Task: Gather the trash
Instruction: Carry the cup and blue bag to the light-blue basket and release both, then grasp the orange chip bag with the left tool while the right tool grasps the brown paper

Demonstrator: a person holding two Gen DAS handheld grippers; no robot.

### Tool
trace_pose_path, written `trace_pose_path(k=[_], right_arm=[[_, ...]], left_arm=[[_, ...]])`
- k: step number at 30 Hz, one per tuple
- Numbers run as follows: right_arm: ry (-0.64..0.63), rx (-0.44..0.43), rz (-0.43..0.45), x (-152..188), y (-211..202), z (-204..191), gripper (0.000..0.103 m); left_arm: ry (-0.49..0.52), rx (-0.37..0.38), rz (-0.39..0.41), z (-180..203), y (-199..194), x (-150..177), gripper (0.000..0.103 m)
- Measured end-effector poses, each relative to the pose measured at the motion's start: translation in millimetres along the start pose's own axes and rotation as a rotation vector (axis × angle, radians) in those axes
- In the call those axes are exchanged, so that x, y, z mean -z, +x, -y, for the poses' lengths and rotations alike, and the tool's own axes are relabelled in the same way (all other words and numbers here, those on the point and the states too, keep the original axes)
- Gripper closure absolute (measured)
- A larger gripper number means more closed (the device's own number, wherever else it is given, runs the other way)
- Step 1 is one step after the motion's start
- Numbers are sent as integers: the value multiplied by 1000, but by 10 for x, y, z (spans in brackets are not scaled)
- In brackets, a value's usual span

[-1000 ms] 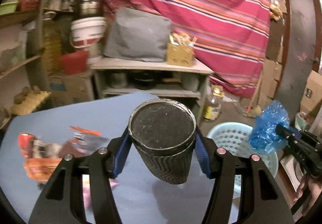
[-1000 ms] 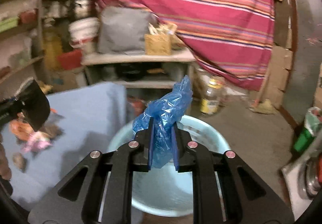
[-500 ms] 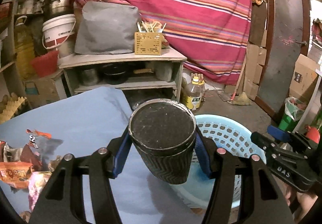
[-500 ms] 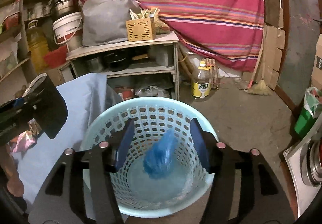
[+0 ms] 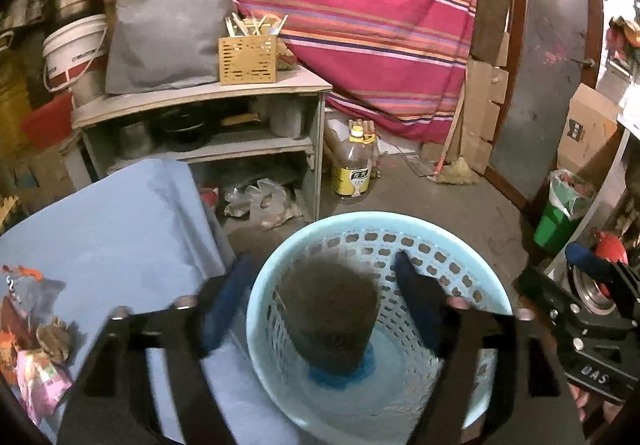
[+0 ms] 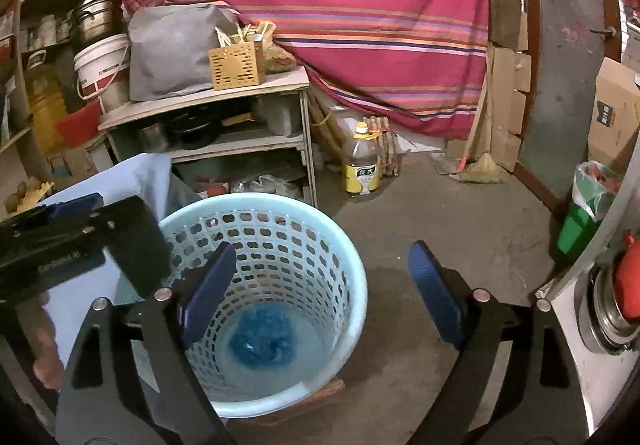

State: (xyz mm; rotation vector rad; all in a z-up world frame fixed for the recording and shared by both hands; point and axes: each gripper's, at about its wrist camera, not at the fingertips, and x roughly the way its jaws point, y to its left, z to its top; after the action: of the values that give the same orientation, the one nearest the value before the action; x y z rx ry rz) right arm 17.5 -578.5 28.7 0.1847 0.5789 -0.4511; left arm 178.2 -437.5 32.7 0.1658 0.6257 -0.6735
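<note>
1. Nearest to us, the left gripper (image 5: 324, 297) is over the basket (image 5: 476, 257); its jaws are opening, and the blurred dark cup (image 5: 330, 321) between them is clear of both pads, already down inside the basket.
2. The right gripper (image 6: 320, 289) stands spread over the basket's right rim; its jaws are opening too, with nothing between them.
3. In the right wrist view, the blue plastic bag (image 6: 262, 343) lies crumpled on the basket floor, at about 6 o'clock of the basket; we cannot see the cup in that view.
4. In the left wrist view, the bag shows only as a blue edge under the cup.
5. At 9 o'clock of the basket, the blue table (image 5: 108, 229) carries the wrappers (image 5: 38, 357) at its near left edge.
6. Beyond, at 12 o'clock, an oil bottle (image 5: 354, 169) stands on the floor.
7. At 11 o'clock, a shelf (image 5: 208, 93) holds a wooden utensil box (image 5: 248, 59).
8. Farthest back hangs a striped red cloth (image 5: 360, 13).
9. At 3 o'clock, by the wall, stands a green bin (image 5: 560, 217).
</note>
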Motion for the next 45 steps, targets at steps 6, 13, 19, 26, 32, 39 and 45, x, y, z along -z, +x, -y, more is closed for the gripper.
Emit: trace_pose_path(k=[6, 13, 19, 26, 32, 39, 45], right_arm=[[3, -5, 1, -6, 12, 1, 16], [-44, -34, 16, -15, -15, -294, 10], [-46, -84, 38, 14, -120, -646, 4], [-38, -164, 36, 75, -170, -1084, 4], [-38, -181, 8, 113, -80, -1563, 4], [-109, -163, -4, 168, 5, -2091, 4], [-123, -193, -71, 213, 159, -2460, 4]], left_arm=[[-14, -18, 7, -99, -47, -35, 20], [-29, -106, 32, -477, -410, 143, 14], [-21, -202, 49, -991, -909, 427, 11], [-46, -365, 60, -1846, -1472, 810, 7], [-146, -486, 62, -2603, -1687, 1082, 7], [-207, -498, -13, -3111, -1724, 1312, 7], [-285, -442, -48, -3324, -1652, 1400, 13]])
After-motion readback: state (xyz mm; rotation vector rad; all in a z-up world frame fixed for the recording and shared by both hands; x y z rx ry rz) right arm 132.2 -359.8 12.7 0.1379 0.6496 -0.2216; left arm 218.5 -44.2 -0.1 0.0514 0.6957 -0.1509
